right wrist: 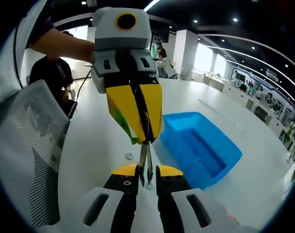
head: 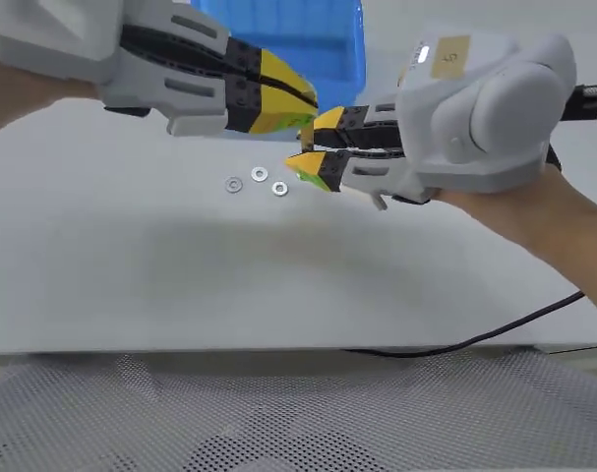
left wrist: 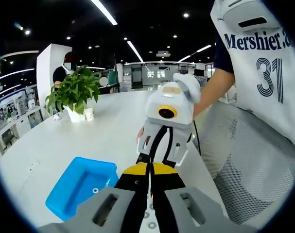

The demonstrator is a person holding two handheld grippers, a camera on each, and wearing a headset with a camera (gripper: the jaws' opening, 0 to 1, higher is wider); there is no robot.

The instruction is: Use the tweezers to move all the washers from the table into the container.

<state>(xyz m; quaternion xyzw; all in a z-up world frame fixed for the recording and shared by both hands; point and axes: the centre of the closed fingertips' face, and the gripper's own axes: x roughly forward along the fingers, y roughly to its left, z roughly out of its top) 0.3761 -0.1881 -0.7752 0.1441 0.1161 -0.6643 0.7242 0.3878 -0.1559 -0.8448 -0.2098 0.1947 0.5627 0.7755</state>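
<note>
The blue container (head: 308, 44) stands at the far side of the white desk (head: 278, 285), and everything else sits on its near side. Three washers (head: 259, 175) lie flat on the desk in a small cluster just in front of the container, close to each other but not touching. Above them and nearer the container, the left gripper (head: 303, 98) reaches in from the left with its yellow-tipped jaws pressed together on the tweezers (right wrist: 146, 165). In the right gripper view the tweezers' thin metal legs point down from those jaws toward the desk beside the container. The right gripper (head: 313, 141) comes in from the opposite side, facing the left one, just over the washer farthest to the right. Its jaws stand apart, one on each side of the tweezers' tips, and the frames do not settle whether they touch the legs. In the left gripper view the container lies to the left of the left gripper's jaws, and two washers show on the desk just beneath them.
</note>
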